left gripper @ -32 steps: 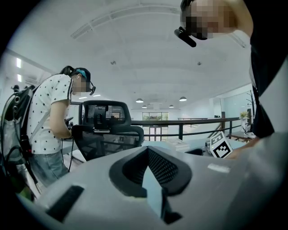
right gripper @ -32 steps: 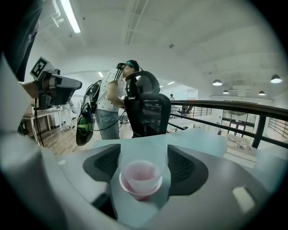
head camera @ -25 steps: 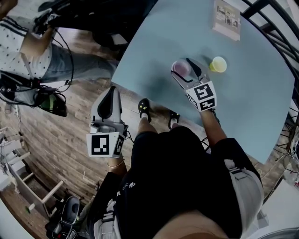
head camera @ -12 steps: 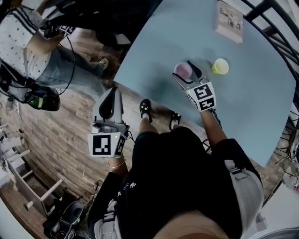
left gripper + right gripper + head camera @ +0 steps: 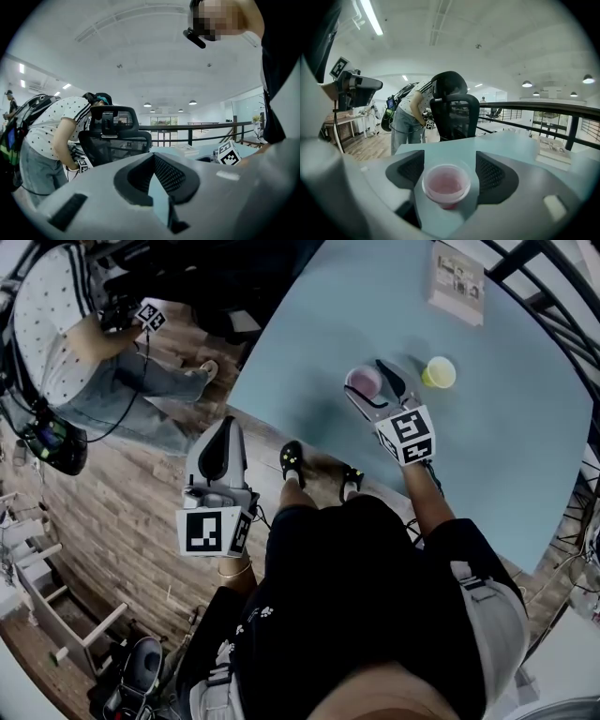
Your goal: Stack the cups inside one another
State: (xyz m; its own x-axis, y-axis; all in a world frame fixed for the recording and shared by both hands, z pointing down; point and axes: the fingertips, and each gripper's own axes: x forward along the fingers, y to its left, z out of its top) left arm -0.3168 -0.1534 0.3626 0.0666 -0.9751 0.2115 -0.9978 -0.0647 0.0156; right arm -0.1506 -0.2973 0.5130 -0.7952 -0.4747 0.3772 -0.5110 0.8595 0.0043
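A translucent pink cup (image 5: 364,382) stands upright on the light blue table (image 5: 487,456), near its front edge. My right gripper (image 5: 367,380) is open, with one jaw on each side of the cup. In the right gripper view the pink cup (image 5: 446,183) sits between the jaws of the right gripper (image 5: 450,177), close against the left pad, with a small gap to the right pad. A yellow cup (image 5: 438,372) stands upright to the right of the pink one, apart from it. My left gripper (image 5: 226,425) is shut and empty, off the table over the wooden floor.
A booklet (image 5: 457,271) lies at the table's far side. A dark railing (image 5: 562,306) runs behind the table on the right. A person (image 5: 56,324) with a backpack bends over at the far left, beside a black office chair (image 5: 454,117).
Both grippers and both cups have hardly moved. The person at the upper left has shifted position.
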